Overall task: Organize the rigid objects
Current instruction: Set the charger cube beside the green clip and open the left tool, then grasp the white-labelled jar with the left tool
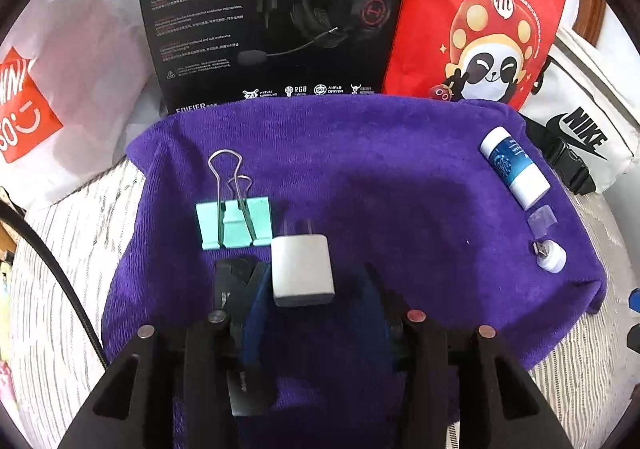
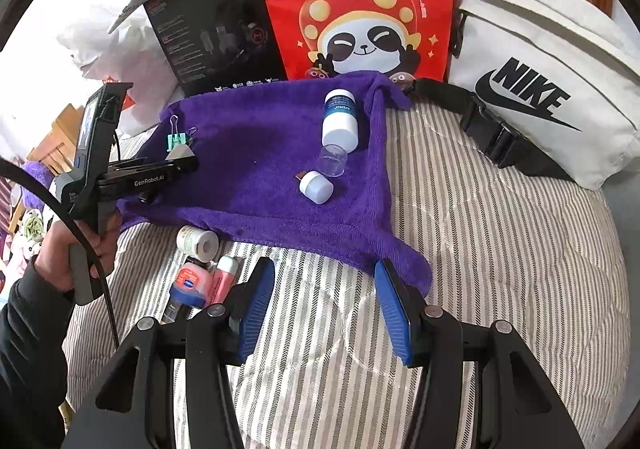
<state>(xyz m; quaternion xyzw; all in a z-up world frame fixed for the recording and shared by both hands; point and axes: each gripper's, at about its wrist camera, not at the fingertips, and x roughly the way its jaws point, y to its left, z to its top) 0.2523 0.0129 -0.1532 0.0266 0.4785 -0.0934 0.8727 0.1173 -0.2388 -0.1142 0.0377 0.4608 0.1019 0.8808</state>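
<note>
Left tongs (image 1: 306, 281): low centre of the left view; open around the charger (image 1: 300, 265); the left pad (image 1: 256, 289) looks to touch it, while a gap shows on the right side, so it is not clamped
Right tongs (image 2: 324, 305): open and empty; over the striped bed (image 2: 500, 249) at the lower edge of the towel (image 2: 260, 177)
Charger: on the towel, pins pointing up the frame; just below and right of the mint clip (image 1: 234, 225)
Step in hand: judged to be handling the charger beside the clip; whether gripping or setting down cannot be told
Doing it well: centre the tongs so both pads meet the flat sides together; squeeze the body, not the pins; lift or back out straight, since the clip is close enough to be knocked; the smooth casing may slip on a skewed hold
Count on towel: one charger; one mint clip, with a smaller wire loop beside it that may be a second clip, unclear; one bottle (image 1: 514, 169); one clear cap (image 1: 542, 217); one white USB plug (image 1: 550, 255)
Count off towel: lower left of the right view; one tape roll (image 2: 198, 241); one round tin (image 2: 188, 283); one pink tube (image 2: 224, 277)
Likely next: the three loose things on the bed probably go to the towel; the right tongs are nearest them
</note>
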